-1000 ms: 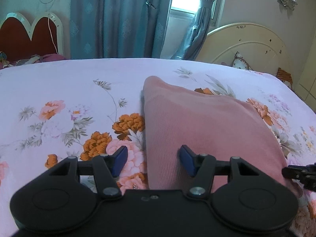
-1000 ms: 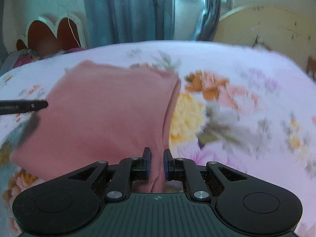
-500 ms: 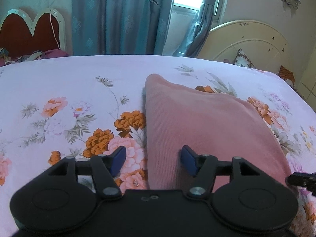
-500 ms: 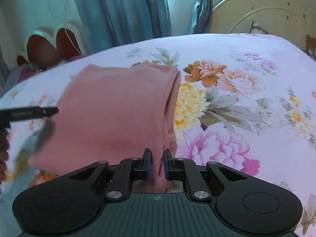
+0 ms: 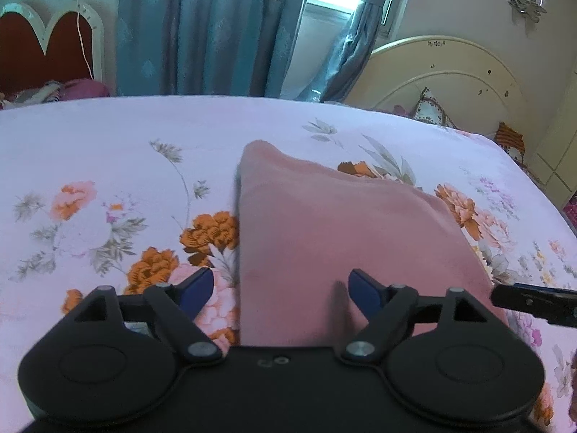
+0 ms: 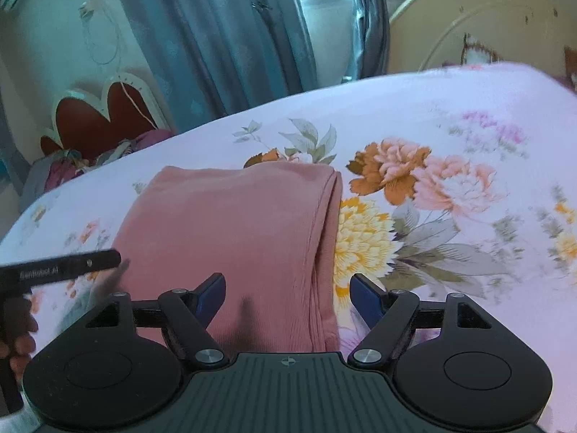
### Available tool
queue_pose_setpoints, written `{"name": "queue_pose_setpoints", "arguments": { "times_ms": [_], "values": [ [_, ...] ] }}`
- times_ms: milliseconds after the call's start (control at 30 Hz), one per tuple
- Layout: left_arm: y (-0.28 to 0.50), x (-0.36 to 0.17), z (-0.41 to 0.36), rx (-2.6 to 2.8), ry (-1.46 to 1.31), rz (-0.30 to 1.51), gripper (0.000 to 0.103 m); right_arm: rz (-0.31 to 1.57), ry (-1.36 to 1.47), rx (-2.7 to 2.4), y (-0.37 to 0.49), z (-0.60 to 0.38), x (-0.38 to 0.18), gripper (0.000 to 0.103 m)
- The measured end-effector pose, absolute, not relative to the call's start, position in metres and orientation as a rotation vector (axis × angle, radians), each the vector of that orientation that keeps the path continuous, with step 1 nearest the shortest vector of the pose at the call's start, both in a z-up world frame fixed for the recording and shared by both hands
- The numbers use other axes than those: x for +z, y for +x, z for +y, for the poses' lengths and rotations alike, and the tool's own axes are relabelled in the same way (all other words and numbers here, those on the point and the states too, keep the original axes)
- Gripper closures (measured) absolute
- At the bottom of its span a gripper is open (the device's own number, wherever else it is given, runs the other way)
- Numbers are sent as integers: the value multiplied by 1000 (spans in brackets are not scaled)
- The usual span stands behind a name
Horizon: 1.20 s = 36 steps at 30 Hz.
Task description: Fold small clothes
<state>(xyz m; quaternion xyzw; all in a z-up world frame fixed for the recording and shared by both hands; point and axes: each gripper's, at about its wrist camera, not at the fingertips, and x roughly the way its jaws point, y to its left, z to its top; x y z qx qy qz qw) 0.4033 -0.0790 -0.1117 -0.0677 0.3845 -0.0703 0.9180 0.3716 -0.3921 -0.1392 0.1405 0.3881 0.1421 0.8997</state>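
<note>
A folded pink garment lies flat on the floral bedsheet. It also shows in the right wrist view, with its layered edges on the right side. My left gripper is open and empty, its jaws straddling the garment's near left edge. My right gripper is open and empty over the garment's near right edge. The tip of the right gripper shows at the right edge of the left wrist view. The left gripper's finger shows at the left of the right wrist view.
The bed's cream headboard stands at the back right, with a cushion against it. Blue curtains and a window hang behind the bed. A red heart-shaped headboard with piled fabric is at the far left.
My right gripper has opened and let go of the garment's edge, and it has lifted and drawn back a little. The left gripper stayed open and nearly still.
</note>
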Motion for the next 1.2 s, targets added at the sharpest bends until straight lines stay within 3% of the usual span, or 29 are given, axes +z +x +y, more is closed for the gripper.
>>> {"name": "queue_pose_setpoints", "arguments": {
  "times_ms": [467,500,567,700,800,900,1200],
  "values": [
    [432,-144,-89,-210,-259,871,24,854,396,346,419,-390,-178,29],
    [431,-144,-89,-213,-267,869,26,855,399,358,420,-388,-179,38],
    [430,-144,-88,-223,-272,864,32,860,405,370,421,-388,-180,45],
    [427,-138,-84,-244,-288,846,50,881,517,389,426,-406,-188,69],
    [429,-139,-86,-245,-280,843,55,880,596,391,431,-415,-195,74],
    [428,-133,-90,-230,-274,835,65,906,649,396,432,-415,-193,81],
    [417,-101,-90,-251,-282,778,75,841,726,461,421,-410,-162,82]
  ]
}}
